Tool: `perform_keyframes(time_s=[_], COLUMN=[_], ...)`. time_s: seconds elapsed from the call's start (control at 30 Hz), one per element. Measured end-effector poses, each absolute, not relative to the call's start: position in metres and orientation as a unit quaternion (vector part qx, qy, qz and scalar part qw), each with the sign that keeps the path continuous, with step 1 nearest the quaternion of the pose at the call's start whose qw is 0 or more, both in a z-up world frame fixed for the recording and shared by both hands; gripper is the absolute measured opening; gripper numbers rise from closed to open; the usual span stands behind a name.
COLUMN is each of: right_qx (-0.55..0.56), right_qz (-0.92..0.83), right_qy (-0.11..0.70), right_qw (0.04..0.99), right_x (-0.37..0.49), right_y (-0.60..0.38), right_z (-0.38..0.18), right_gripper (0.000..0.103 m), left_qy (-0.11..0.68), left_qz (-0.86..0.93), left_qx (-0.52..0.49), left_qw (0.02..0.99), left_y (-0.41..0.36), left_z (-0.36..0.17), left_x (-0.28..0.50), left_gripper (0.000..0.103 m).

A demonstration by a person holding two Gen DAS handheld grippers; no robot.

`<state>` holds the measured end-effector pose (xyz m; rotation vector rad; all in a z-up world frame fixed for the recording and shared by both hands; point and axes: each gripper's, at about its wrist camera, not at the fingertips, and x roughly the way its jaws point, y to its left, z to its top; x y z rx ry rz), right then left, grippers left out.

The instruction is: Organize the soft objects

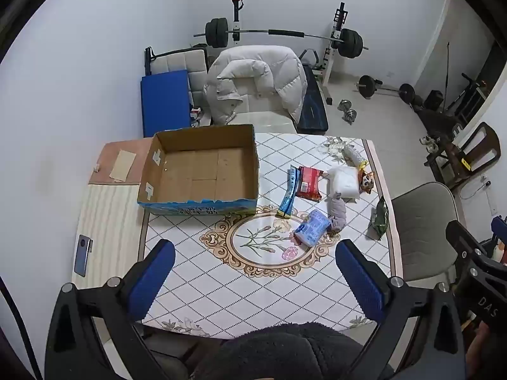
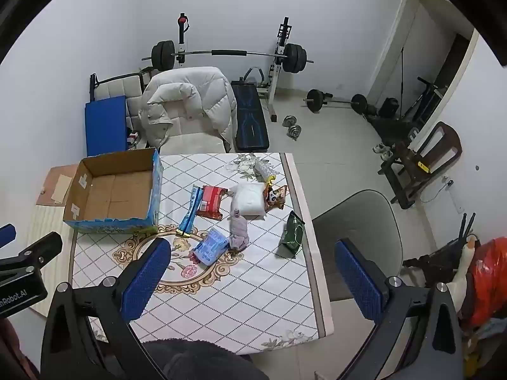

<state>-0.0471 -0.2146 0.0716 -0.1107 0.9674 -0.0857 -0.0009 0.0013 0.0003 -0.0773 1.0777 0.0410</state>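
Note:
An empty open cardboard box (image 1: 202,174) (image 2: 114,190) stands at the table's far left. To its right lie soft items: a blue strip pack (image 1: 289,193) (image 2: 191,210), a red packet (image 1: 309,183) (image 2: 211,202), a white pillow-like pack (image 1: 343,182) (image 2: 248,201), a grey cloth toy (image 1: 336,212) (image 2: 238,229), a light blue packet (image 1: 312,230) (image 2: 210,245), a green bag (image 1: 380,217) (image 2: 293,234) and a cartoon-print packet (image 1: 367,182) (image 2: 275,196). My left gripper (image 1: 255,277) is open and empty above the table's near side. My right gripper (image 2: 253,280) is open and empty, near the table's right edge.
The table (image 1: 253,285) has a diamond-pattern cloth. A phone (image 1: 83,255) lies on a wooden side surface at left. A grey chair (image 2: 355,234) stands right of the table. A chair with a white jacket (image 1: 253,79) and weight equipment (image 2: 228,53) stand behind.

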Motion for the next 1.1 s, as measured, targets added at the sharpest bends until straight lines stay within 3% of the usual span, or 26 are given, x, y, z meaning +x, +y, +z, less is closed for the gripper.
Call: perform_keyframes(time_s=[1.1], right_qx=[-0.051], right_qz=[-0.037], right_qy=[0.447], right_qw=[0.892], right_x=[-0.0470], right_y=[-0.2131], right_z=[0.0764], right_gripper=[0.103], left_qy=[0.510], left_qz=[0.028], left_qx=[-0.013], left_qw=[0.860], left_y=[-0.0022], left_z=[0.0075], left_x=[-0.0003], left_gripper=[0.103])
